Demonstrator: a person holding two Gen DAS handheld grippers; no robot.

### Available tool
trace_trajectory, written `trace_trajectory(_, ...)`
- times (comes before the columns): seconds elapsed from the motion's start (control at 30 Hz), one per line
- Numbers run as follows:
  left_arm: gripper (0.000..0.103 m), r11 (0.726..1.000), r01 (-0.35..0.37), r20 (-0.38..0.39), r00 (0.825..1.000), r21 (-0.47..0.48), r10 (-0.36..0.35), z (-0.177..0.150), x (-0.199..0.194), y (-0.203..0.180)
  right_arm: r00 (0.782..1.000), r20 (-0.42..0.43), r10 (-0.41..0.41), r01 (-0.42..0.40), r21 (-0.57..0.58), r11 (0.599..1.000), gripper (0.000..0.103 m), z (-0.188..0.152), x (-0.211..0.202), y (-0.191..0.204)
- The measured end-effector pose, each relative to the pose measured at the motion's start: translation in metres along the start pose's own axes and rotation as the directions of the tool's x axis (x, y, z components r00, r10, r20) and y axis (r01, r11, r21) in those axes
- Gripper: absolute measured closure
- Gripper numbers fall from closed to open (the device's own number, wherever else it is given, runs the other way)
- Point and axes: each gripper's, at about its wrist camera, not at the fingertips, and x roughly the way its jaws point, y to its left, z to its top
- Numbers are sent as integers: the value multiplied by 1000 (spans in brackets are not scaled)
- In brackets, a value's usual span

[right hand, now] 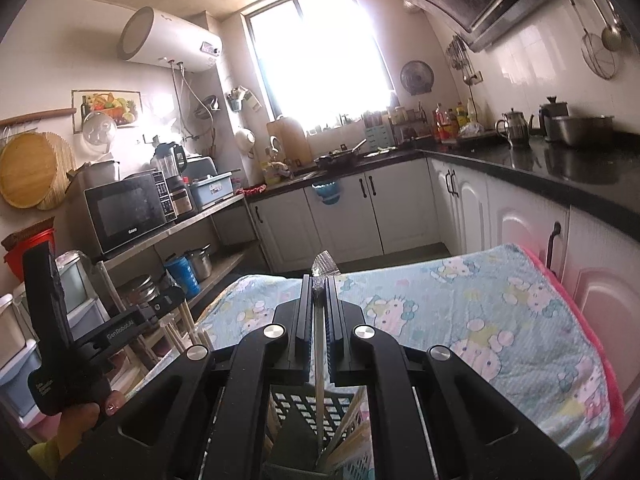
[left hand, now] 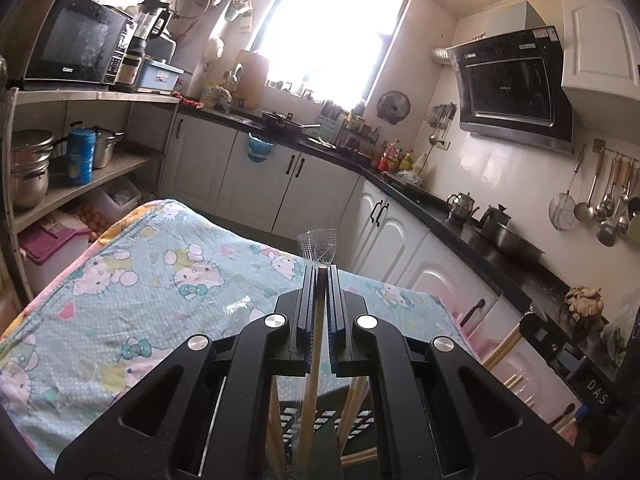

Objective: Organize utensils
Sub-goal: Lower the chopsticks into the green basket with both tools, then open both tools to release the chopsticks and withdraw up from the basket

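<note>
In the left wrist view my left gripper [left hand: 322, 270] is shut on wooden chopsticks in a clear wrapper [left hand: 318, 246], whose top sticks out past the fingertips. Their lower ends hang over a black perforated utensil holder [left hand: 320, 420] with more chopsticks in it. In the right wrist view my right gripper [right hand: 320, 278] is shut on a pale wrapped chopstick [right hand: 319, 344], which reaches down into the black perforated holder [right hand: 304, 404]. The left gripper's body [right hand: 120, 328] shows at the left, held by a hand [right hand: 80, 412], with chopsticks [right hand: 178, 330] hanging beneath it.
A table under a Hello Kitty cloth [left hand: 140, 272] lies just ahead of both grippers. White cabinets and a black counter [right hand: 560, 168] with kettles and pots run along the right. Shelves with a microwave [left hand: 76, 44] and pots stand at the left.
</note>
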Motion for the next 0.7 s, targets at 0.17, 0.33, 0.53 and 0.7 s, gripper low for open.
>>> trace_trajectory(0.17, 102, 1000, -4, -16, 1000, 0, 4, -6, 3, 2, 1000, -18, 5, -4, 20, 1000, 97, -7, 1, -3)
trace_trajectory(0.33, 102, 1000, -14, -35, 999, 9, 14, -10, 4, 3, 999, -42, 5, -4, 28, 1000, 97, -12, 2, -5)
trace_trajectory(0.53, 102, 999, -27, -52, 998, 22, 28, -13, 1, 5, 998, -68, 10, -6, 54, 999, 97, -15, -4, -9)
trace_trajectory(0.7, 95, 999, -39, -74, 996, 16, 41, -14, -5, 12, 996, -86, 14, -8, 64, 998, 96, -14, -10, -10)
